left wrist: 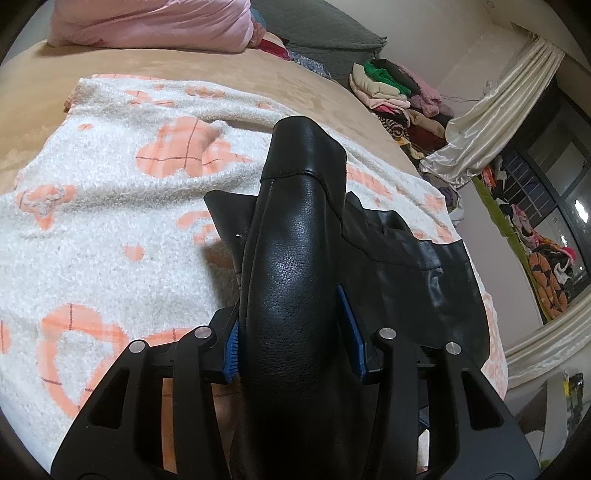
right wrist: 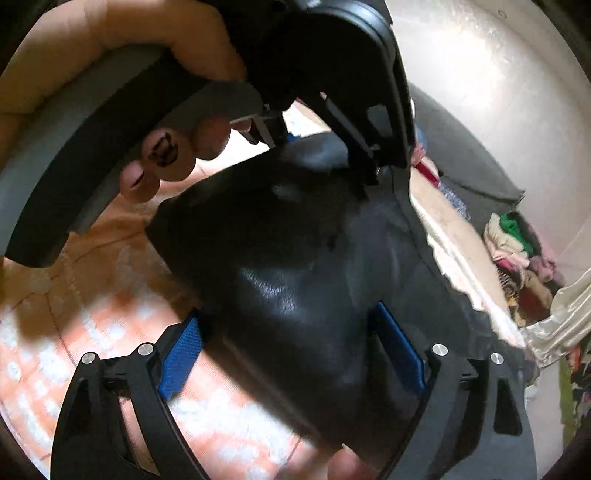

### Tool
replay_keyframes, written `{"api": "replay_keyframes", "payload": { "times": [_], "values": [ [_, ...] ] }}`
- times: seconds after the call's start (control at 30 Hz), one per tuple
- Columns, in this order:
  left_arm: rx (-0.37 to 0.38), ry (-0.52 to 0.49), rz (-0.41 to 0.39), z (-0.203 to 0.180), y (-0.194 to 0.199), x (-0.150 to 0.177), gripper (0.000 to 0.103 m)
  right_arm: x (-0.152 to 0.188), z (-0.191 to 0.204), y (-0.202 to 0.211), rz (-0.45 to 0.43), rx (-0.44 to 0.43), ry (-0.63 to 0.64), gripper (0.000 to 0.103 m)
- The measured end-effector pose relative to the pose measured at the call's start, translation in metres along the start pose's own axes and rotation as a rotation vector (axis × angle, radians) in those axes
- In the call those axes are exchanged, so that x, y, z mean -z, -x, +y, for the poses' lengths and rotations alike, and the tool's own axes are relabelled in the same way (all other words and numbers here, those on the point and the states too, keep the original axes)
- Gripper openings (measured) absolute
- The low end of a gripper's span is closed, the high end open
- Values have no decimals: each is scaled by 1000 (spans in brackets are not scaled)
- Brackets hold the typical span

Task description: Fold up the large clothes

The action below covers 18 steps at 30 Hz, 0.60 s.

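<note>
A black leather garment (left wrist: pixel 295 258) lies over a white blanket with orange shapes (left wrist: pixel 103 206) on the bed. My left gripper (left wrist: pixel 293 328) is shut on a thick fold of the garment, which bulges up between its blue pads (left wrist: pixel 352 325). In the right wrist view the same black leather garment (right wrist: pixel 295 280) fills the middle. My right gripper (right wrist: pixel 291 343) has its blue pads (right wrist: pixel 181 354) wide apart on either side of the leather, not pressing it. The left gripper's body (right wrist: pixel 354 92) and the hand holding it (right wrist: pixel 173 151) show at the top of that view.
A pink quilt (left wrist: pixel 147 22) and a grey pillow (left wrist: pixel 325 33) lie at the bed's far end. A pile of mixed clothes (left wrist: pixel 402 96) sits at the far right corner. Cream curtains (left wrist: pixel 491 107) and a dark window (left wrist: pixel 554 192) are on the right.
</note>
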<state>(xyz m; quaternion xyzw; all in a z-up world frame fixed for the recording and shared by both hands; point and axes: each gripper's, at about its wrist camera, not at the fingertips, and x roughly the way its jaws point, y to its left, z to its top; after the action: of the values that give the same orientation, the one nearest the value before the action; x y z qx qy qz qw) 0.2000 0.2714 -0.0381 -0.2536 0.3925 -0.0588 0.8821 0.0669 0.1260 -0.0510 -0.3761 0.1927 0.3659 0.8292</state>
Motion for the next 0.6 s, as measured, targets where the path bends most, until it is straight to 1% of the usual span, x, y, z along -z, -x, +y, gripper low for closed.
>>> {"api": "replay_keyframes", "payload": {
  "times": [0.03, 0.07, 0.1, 0.13, 0.17, 0.2, 0.27, 0.33, 0.4, 0.47, 0.5, 0.53, 0.6],
  "values": [
    [0, -1, -1, -1, 0, 0, 35, 0, 1, 3, -15, 7, 9, 78],
    [2, 1, -2, -1, 1, -1, 35, 3, 3, 9, -36, 10, 22, 65],
    [8, 5, -4, 0, 2, -1, 38, 3, 5, 17, -69, 23, 45, 60],
    [15, 9, -6, 0, 3, -2, 44, 3, 6, 23, -88, 36, 57, 49],
    [24, 13, -8, 0, 4, -2, 47, 3, 6, 28, -111, 50, 68, 39],
    [31, 16, -10, 0, 6, -2, 50, 2, 5, 35, -131, 66, 71, 33],
    [35, 9, -13, -2, 9, -4, 54, 4, 0, 42, -146, 62, 48, 29],
    [46, 25, -18, -1, 14, -5, 65, 5, -8, 48, -159, 45, 7, 27],
    [53, 45, -29, 3, 17, -7, 67, 7, -18, 49, -166, 40, -19, 25],
    [55, 71, -23, 8, 18, -7, 71, 6, -24, 50, -168, 29, -39, 25],
    [55, 92, -14, 10, 16, -7, 78, 6, -25, 50, -168, 24, -46, 25],
    [65, 110, -7, 12, 13, -7, 80, 6, -26, 50, -169, 21, -49, 24],
    [99, 132, 13, 14, 8, -5, 80, 6, -32, 48, -169, 14, -58, 24]
  ]
}}
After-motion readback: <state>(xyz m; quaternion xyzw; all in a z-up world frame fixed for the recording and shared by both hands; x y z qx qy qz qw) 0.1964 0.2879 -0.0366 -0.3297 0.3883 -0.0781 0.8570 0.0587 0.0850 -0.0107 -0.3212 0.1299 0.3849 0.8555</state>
